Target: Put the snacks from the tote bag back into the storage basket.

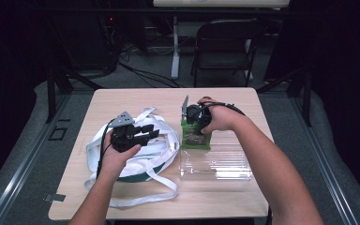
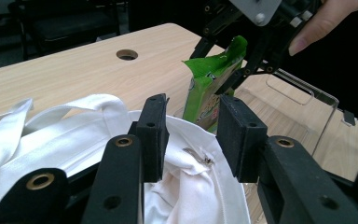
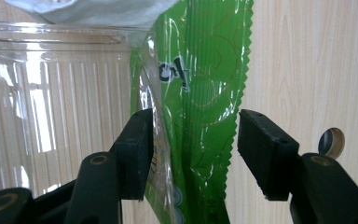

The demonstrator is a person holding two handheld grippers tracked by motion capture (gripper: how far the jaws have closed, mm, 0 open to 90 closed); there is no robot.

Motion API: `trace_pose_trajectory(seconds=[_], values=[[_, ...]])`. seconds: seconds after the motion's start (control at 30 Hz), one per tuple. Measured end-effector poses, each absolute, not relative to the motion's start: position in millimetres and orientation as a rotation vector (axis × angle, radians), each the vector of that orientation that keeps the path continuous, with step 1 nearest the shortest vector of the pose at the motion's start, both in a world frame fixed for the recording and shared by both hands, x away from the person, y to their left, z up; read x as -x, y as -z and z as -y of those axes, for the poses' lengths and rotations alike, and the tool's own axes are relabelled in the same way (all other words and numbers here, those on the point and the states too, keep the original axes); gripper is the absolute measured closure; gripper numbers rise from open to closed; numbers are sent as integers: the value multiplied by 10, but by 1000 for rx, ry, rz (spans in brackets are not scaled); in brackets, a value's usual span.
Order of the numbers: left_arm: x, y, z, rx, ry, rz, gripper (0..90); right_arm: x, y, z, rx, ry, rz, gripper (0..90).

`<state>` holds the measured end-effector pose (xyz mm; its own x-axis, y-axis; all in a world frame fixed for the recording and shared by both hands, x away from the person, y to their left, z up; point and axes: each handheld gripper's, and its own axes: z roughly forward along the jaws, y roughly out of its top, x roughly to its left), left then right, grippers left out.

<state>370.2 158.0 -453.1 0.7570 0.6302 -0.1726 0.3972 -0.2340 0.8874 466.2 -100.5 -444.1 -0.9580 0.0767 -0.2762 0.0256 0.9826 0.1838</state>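
The green snack bag [image 1: 196, 136] stands in the middle of the high view, at the back left corner of the clear plastic box [image 1: 215, 161], and it looks like it is being put there. The right gripper [image 1: 194, 123] comes down over its top from above. In the right gripper view the jaws stand apart, one on each side of the crinkly green top [image 3: 200, 93], and the pads [image 3: 137, 144] do not press on it, so my guess is that the bag now stands by leaning on the box wall.

The left gripper [image 1: 145, 132] sits left of the middle in the high view, over the white cloth bag [image 1: 136, 150]. In the left gripper view its jaws are partly apart, with the cloth edge [image 2: 191, 168] bunched low between them. I cannot tell if the pads pinch the cloth or just rest above it. I think this gripper stays at the bag's mouth to keep it open or out of the way.

The white bag has long straps that trail to the lower part of the high view.

All of it sits on a light wooden table [image 1: 122, 101] with a round hole [image 2: 127, 54] in its top. The room around it is dark. A black chair [image 1: 225, 47] stands behind the table at the top of the high view, with cables on the grey floor
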Motion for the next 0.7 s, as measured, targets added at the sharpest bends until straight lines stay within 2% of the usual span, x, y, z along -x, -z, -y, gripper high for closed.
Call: trace_pose_trajectory(seconds=[0.7], values=[[-3717, 4539, -1612, -1866, -268, -803, 621, -4624, 4328, 1057, -103, -302, -2833, 435]])
